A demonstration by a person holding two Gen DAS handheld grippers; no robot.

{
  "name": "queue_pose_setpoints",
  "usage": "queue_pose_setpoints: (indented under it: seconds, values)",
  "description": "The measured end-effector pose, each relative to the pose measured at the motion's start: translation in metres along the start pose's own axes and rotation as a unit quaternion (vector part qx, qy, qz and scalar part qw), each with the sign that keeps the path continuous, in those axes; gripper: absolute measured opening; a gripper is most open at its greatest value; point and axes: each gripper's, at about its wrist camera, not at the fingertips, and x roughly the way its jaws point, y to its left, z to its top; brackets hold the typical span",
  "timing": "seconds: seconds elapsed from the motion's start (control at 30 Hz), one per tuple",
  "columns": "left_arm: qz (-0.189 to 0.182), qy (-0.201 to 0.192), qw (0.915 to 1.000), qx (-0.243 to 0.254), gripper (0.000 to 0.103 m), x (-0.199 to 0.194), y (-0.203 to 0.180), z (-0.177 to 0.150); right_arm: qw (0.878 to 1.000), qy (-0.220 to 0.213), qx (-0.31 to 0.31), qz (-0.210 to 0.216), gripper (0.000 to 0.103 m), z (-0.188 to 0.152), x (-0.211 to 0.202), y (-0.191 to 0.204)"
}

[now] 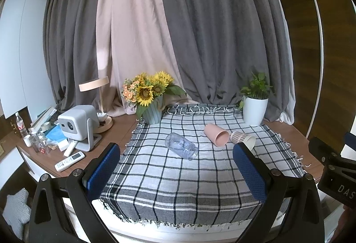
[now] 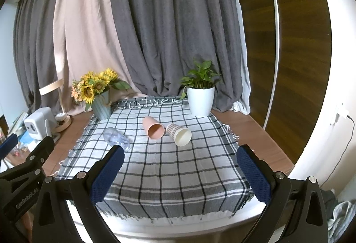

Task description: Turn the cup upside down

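Three cups lie on their sides on a checked cloth (image 1: 178, 178) (image 2: 178, 176): a clear plastic cup (image 1: 180, 146) (image 2: 116, 139) at the left, a pink cup (image 1: 217, 134) (image 2: 153, 127) in the middle, and a patterned paper cup (image 1: 243, 139) (image 2: 179, 134) beside it at the right. My left gripper (image 1: 176, 172) is open and empty, held above the cloth's near part. My right gripper (image 2: 180, 176) is open and empty too, short of the cups. In the left wrist view the right gripper's body shows at the right edge.
A teal vase of sunflowers (image 1: 151, 96) (image 2: 99, 96) and a white potted plant (image 1: 255, 102) (image 2: 201, 93) stand at the cloth's back corners. A projector (image 1: 76, 125), lamp (image 1: 95, 84), remotes (image 1: 69, 160) and bottles clutter the desk's left side. Curtains hang behind.
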Motion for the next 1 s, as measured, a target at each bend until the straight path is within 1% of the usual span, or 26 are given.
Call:
queue_pose_setpoints:
  seconds: [1.0]
  values:
    - [-0.001,0.003,1.0,0.0,0.103,0.0039,-0.0031,0.001,1.0,0.003,0.001,-0.001,0.102,0.0009,0.0012,0.001]
